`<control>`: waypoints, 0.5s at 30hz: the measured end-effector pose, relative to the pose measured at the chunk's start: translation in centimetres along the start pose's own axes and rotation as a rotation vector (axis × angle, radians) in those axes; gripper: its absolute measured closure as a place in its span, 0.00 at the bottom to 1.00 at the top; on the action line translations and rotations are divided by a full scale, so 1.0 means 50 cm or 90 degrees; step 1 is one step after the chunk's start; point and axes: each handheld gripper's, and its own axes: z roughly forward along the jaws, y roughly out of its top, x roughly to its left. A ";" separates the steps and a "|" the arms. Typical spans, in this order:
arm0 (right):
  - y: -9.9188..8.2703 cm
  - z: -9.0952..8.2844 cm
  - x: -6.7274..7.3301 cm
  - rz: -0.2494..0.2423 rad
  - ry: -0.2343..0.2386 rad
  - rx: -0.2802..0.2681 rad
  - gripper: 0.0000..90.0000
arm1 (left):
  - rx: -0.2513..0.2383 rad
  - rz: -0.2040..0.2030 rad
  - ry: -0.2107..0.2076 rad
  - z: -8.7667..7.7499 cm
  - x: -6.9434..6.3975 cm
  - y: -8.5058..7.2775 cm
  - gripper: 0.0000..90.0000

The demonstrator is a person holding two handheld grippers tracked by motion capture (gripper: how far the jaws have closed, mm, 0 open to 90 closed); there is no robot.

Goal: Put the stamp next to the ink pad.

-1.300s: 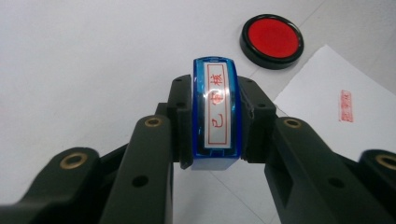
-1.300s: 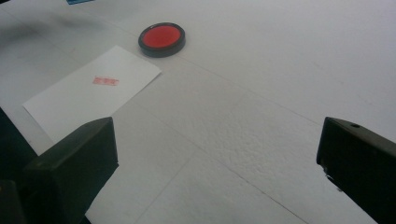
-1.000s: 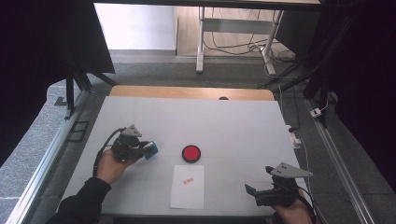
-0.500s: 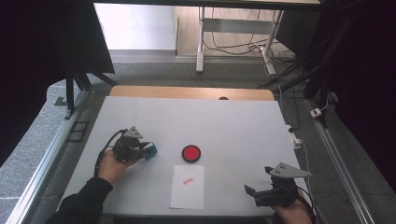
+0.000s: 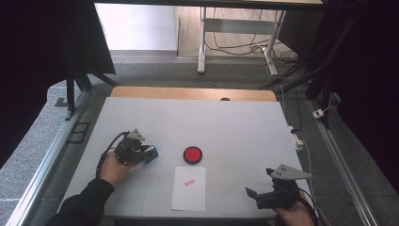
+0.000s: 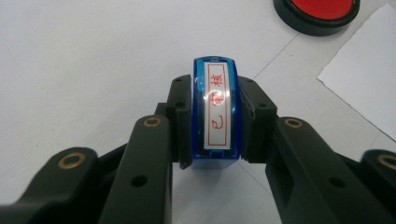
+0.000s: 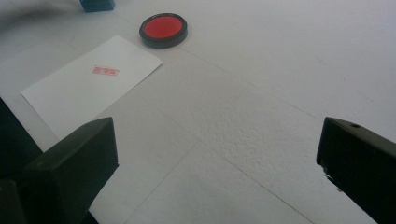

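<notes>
In the high view, the red ink pad (image 5: 192, 154) sits near the middle of the white tabletop (image 5: 226, 122). The left gripper (image 5: 141, 151) lies to the left of the ink pad, held in the person's left hand (image 5: 114, 167), with a blue stamp (image 5: 151, 154) at its tip, between the gripper body and the ink pad. A white sheet of paper (image 5: 189, 188) lies just on the near side of the ink pad, bearing a small red stamped mark (image 5: 189, 182). The right gripper (image 5: 254, 195) rests well to the right of the ink pad and nearer the person, at the tabletop's near edge.

In the left gripper view, the two black fingers (image 6: 184, 119) are clamped on the flat sides of the blue stamp (image 6: 217, 112), which stands between them with its label of red characters facing the camera. The ink pad (image 6: 317, 14) shows beyond and to the right of the stamp, and a corner of the paper (image 6: 364, 88) lies below the ink pad.

In the right gripper view, the fingers (image 7: 74, 163) stand wide apart with only bare tabletop between them. The ink pad (image 7: 163, 29) lies far ahead, the paper (image 7: 88, 88) with its red mark (image 7: 106, 71) to the near left of the ink pad, and the blue stamp (image 7: 97, 4) beyond the ink pad at the top edge.
</notes>
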 end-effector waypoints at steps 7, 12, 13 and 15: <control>0.000 0.000 0.001 -0.003 0.001 0.001 0.00 | -0.012 -0.019 -0.006 -0.006 0.002 0.002 0.69; 0.000 0.001 0.001 -0.003 0.002 0.000 0.00 | -0.042 -0.050 -0.023 -0.015 0.007 0.004 0.56; 0.000 0.001 0.001 -0.003 0.003 0.000 0.00 | -0.050 -0.054 -0.027 -0.018 0.007 0.005 0.52; 0.000 0.001 0.001 -0.004 0.001 0.001 0.00 | -0.062 -0.055 -0.026 -0.025 0.006 0.007 0.46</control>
